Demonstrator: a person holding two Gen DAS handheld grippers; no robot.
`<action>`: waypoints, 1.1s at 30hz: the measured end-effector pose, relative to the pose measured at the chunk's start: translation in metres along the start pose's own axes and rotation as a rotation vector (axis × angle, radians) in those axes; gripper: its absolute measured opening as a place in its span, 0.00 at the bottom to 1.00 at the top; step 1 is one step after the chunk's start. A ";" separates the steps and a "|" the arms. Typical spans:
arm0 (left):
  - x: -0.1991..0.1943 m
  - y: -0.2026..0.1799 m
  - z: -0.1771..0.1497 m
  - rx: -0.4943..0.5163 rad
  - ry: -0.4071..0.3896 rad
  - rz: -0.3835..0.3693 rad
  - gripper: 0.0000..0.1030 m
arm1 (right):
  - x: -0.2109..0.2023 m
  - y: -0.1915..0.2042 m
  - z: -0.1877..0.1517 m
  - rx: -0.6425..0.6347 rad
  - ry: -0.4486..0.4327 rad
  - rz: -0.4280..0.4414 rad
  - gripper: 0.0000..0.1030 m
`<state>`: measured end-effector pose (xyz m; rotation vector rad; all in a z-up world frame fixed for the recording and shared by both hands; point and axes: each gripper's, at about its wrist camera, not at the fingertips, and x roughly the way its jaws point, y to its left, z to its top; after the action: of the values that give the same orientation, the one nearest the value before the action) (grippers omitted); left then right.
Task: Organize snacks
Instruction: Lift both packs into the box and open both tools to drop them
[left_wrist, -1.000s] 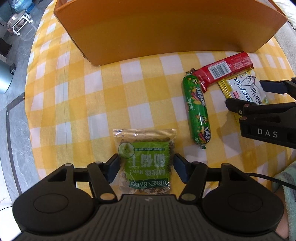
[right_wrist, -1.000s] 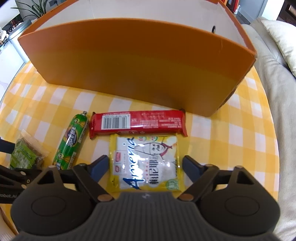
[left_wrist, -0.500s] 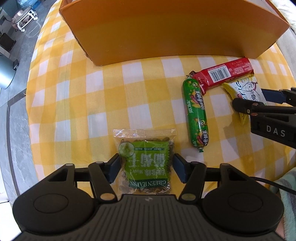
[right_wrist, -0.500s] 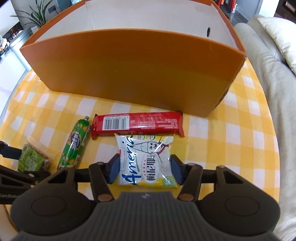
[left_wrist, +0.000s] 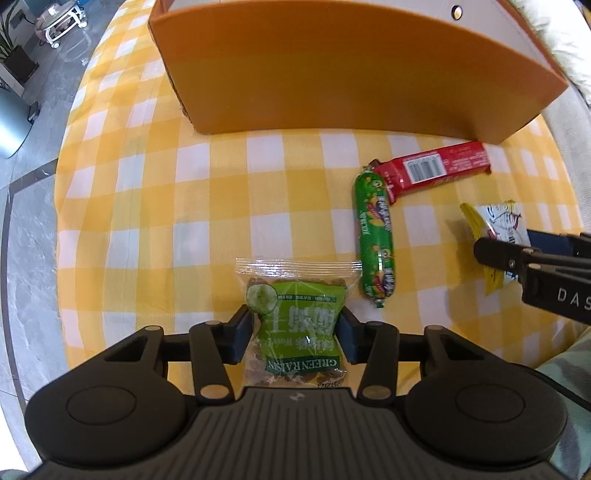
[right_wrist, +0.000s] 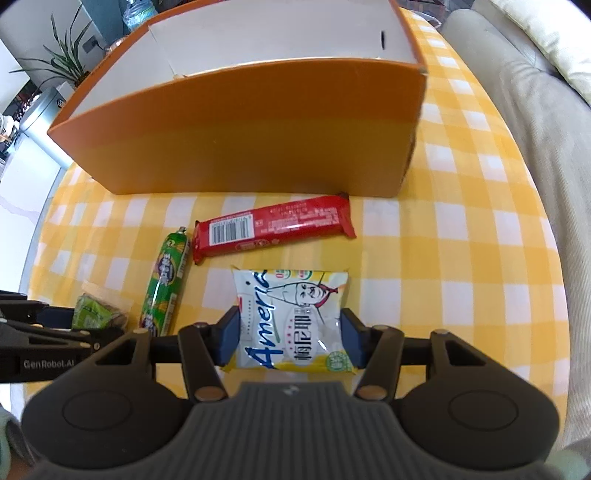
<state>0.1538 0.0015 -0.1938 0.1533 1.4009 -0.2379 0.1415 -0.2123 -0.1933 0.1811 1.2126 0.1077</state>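
Checked cloth (left_wrist: 288, 177); left tongs (left_wrist: 293, 332) closing, pinching crinkly raisin bag (left_wrist: 295, 325); right tongs (right_wrist: 290, 338) pinching glossy pouch (right_wrist: 291, 317).

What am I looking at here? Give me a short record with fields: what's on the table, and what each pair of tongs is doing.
surface: yellow checked tablecloth
container: orange box, open top, nothing visible inside
left tongs: closing on the green raisin bag, pads squeezing its sides
right tongs: clamped on the yellow-and-white snack packet
loose snacks: green sausage and red bar, lying on the cloth in front of the box, ends touching
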 end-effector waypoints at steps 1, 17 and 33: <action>-0.003 -0.001 -0.001 0.000 -0.007 -0.003 0.52 | -0.003 -0.001 -0.001 0.006 -0.002 0.006 0.53; -0.087 -0.023 0.015 0.011 -0.212 -0.059 0.52 | -0.079 0.000 -0.014 0.031 -0.137 0.090 0.53; -0.144 -0.032 0.128 0.103 -0.367 -0.081 0.52 | -0.130 0.015 0.083 -0.099 -0.322 0.100 0.53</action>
<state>0.2456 -0.0505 -0.0295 0.1299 1.0310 -0.3860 0.1743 -0.2273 -0.0427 0.1651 0.8749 0.2167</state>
